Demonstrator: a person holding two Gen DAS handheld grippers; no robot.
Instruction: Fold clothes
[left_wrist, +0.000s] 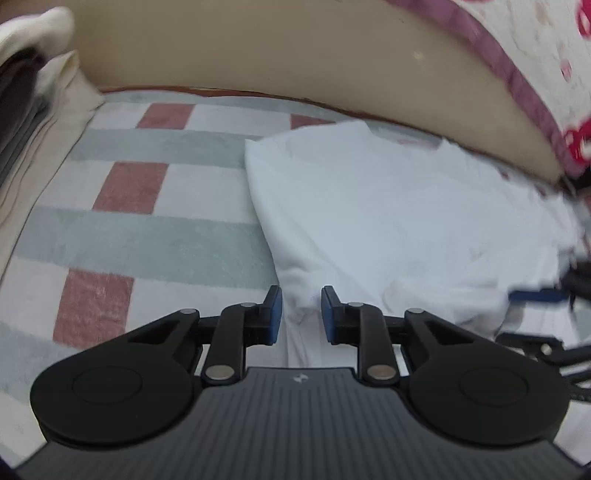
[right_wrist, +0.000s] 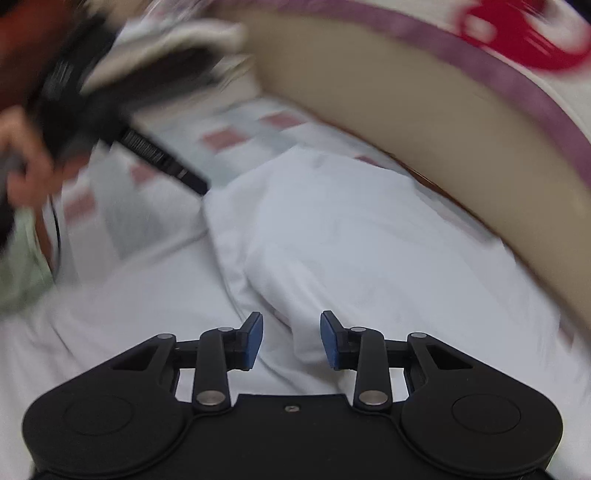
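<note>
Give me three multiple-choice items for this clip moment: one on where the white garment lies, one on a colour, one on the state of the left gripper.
1. Where does the white garment lie?
A. on the checked bedcover
B. on a hanger
C. in a basket

2. What colour are the gripper pads?
A. red
B. blue
C. yellow

3. What state is the left gripper in?
A. shut on a sock
B. out of view
C. open, with a fold of the garment between its fingers

Answers:
1 A, the left wrist view shows the garment spread on the bedcover's pink, grey and white checks.
2 B, blue pads show on both grippers' fingers.
3 C, a clear gap separates the pads, and white cloth sits in it.
</note>
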